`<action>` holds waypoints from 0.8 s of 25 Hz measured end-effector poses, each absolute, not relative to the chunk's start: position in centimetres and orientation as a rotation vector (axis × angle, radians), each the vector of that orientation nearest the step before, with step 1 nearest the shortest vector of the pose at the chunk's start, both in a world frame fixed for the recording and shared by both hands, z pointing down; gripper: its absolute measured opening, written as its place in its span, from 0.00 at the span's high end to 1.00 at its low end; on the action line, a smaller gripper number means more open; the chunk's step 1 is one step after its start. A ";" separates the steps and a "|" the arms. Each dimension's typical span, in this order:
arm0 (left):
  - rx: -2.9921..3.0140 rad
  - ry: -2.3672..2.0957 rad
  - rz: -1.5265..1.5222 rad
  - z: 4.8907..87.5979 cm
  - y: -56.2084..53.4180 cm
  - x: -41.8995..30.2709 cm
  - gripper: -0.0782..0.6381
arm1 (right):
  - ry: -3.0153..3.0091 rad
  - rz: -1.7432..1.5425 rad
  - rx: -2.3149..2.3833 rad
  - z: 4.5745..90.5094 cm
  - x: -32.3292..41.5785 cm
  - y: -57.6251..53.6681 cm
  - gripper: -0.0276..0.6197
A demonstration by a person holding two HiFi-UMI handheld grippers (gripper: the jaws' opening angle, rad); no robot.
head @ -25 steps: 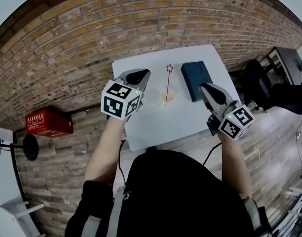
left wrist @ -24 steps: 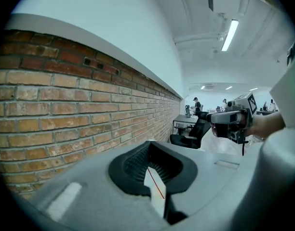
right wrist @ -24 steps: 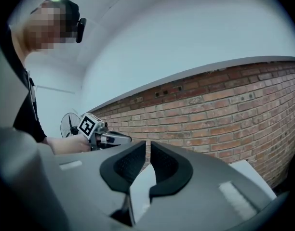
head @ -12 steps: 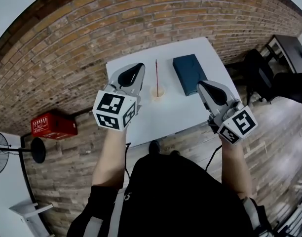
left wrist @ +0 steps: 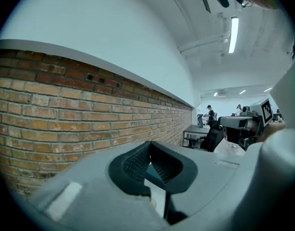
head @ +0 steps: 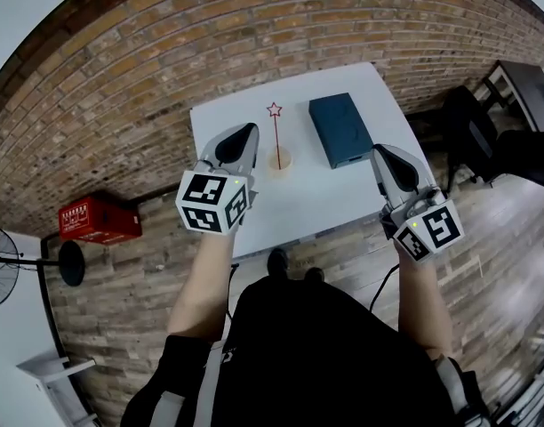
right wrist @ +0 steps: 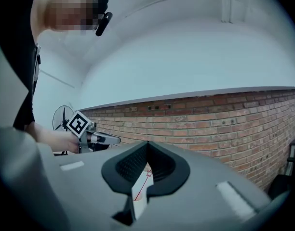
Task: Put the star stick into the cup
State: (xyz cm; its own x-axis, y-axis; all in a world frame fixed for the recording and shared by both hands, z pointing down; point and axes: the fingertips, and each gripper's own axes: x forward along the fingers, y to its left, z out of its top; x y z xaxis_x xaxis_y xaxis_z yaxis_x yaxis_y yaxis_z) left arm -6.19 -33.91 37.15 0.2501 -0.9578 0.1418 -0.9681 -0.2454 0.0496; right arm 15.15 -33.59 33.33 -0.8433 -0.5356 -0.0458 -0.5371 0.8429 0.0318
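The left gripper (head: 251, 132) and right gripper (head: 379, 153) are each closed on nothing; one star stick (head: 276, 137) stands in one cup (head: 282, 161).

Left claw (head: 244, 134) and right claw (head: 384, 156) hover apart, jaws closed.

1. Red box (head: 96, 220) on the floor: white print on its side, too small to read.
2. Left cube (head: 214, 205) and right cube (head: 429, 229): black-and-white square markers, no letters or digits.
3. No legible text anywhere else.
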 end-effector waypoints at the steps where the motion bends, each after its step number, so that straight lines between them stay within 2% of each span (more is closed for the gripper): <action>1: 2.373 -1.845 0.131 37.5 -33.7 -6.1 0.88 | 2.981 0.044 -0.882 33.8 15.4 -33.7 0.96; 20: 2.344 -1.817 0.209 39.9 -33.4 -7.0 0.88 | 2.988 -0.096 -0.907 36.5 15.7 -34.1 0.96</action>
